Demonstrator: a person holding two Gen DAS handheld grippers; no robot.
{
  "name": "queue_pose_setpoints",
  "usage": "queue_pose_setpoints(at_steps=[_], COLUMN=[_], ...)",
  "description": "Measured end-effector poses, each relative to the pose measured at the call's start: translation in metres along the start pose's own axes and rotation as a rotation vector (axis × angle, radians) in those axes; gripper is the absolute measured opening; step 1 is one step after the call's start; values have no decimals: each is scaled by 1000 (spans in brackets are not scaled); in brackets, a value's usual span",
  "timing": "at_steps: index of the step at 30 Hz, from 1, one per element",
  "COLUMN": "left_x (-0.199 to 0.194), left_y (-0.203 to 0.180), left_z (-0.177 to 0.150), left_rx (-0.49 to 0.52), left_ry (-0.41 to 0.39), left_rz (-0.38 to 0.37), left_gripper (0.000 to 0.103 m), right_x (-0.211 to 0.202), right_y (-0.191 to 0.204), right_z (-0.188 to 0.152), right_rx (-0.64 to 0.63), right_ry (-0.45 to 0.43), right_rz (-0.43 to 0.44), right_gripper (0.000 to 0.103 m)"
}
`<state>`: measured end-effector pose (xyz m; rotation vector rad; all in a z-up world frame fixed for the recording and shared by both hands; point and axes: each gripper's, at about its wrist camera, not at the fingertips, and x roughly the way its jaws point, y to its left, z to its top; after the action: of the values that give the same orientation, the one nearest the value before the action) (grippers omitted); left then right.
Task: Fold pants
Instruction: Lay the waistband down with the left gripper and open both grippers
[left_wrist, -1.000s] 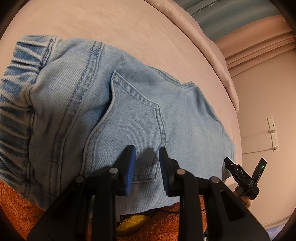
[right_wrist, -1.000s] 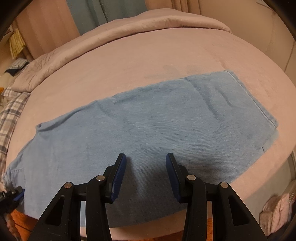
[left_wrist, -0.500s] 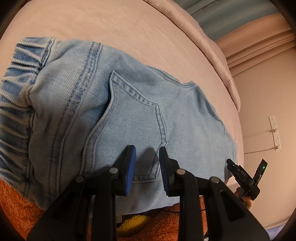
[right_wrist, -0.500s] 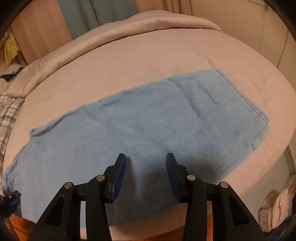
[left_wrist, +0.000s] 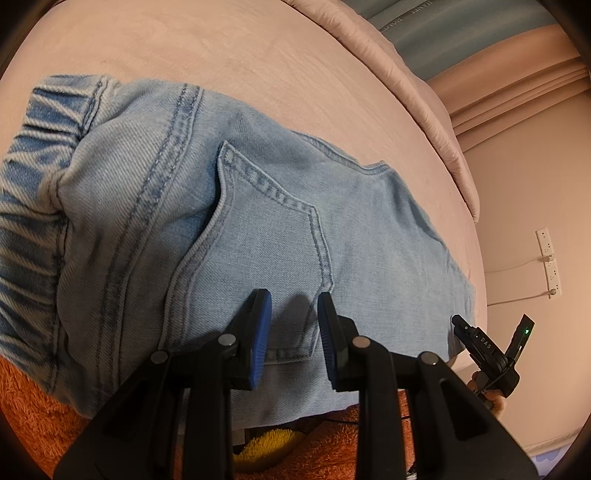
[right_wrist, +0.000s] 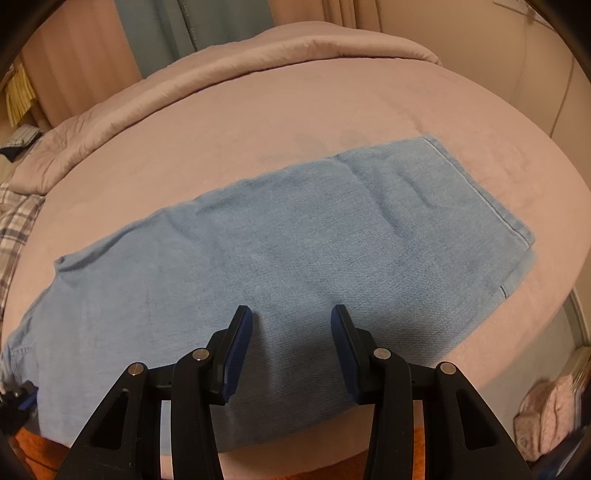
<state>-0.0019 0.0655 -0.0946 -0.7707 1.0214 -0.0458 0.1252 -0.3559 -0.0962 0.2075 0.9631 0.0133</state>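
Pants (right_wrist: 280, 258) flat along bed's (right_wrist: 258, 110) near edge, legs stacked — lengthwise fold done. My left gripper (left_wrist: 293, 332) over back pocket, right gripper (right_wrist: 291, 343) over legs — fingers spread, empty. Next: pinch hem, fold toward waistband.

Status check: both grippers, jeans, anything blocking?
Left gripper open over the back pocket, holding nothing. Right gripper open above the legs. Jeans flat on the bed, no crosswise fold. Nothing on the denim.

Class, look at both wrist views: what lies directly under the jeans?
The jeans lie flat on a pink bedspread. Near the waistband an orange fleecy blanket shows. Whatever lies beneath the denim itself is covered.
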Motion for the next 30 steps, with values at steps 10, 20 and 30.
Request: queue_pose_setpoints(at_steps=[10,20,30], left_x=[0,0,0], left_y=[0,0,-1], left_z=[0,0,-1], left_rx=[0,0,4], left_ry=[0,0,0], left_rz=[0,0,6], left_gripper=[26,26,26], right_x=[1,0,-1], right_y=[-4,-5,-8], right_z=[0,0,0], right_rx=[9,8,4], right_ry=[0,1,-9], right_rz=[15,13,-34], right_gripper=[43,43,43])
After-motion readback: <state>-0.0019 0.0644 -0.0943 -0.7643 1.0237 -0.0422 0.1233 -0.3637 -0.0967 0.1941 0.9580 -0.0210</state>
